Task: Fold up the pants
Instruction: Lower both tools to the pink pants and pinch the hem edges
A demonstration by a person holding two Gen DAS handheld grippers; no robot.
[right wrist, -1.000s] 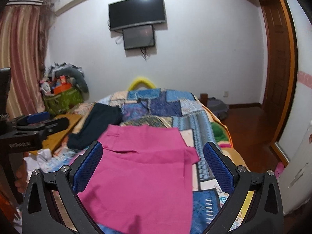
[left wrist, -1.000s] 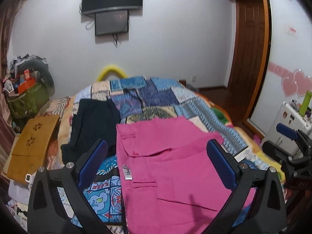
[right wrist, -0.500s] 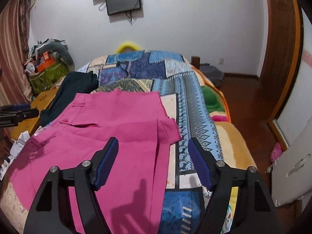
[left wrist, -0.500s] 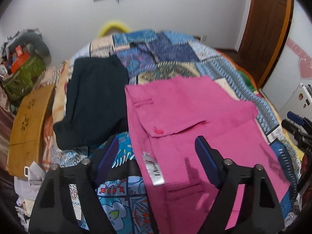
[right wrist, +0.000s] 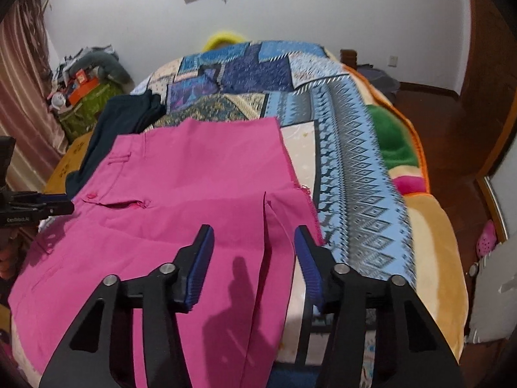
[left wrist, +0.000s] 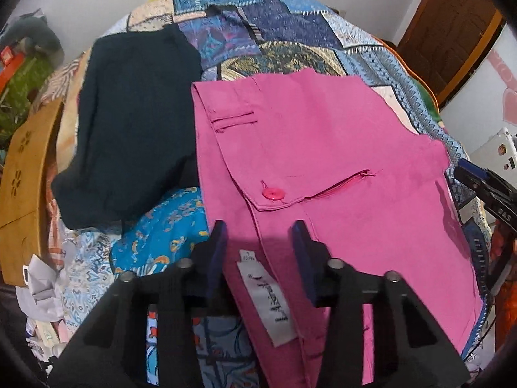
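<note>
- The left gripper has its jaws parted to a moderate gap, released, with nothing clamped; the blue pads straddle the waistband edge of the pink pants, and whether they touch the cloth cannot be told.
- A white label lies between the fingers toward 6 o'clock; the pink button sits at 12 o'clock from the tips.
- The right gripper is likewise parted and holding nothing, poised over the pants' hem corner, at 12 o'clock from the tips.
- The pants lie spread flat on the patchwork bedspread.
- A dark garment lies just beside the pants, at 10 o'clock from the left gripper.
</note>
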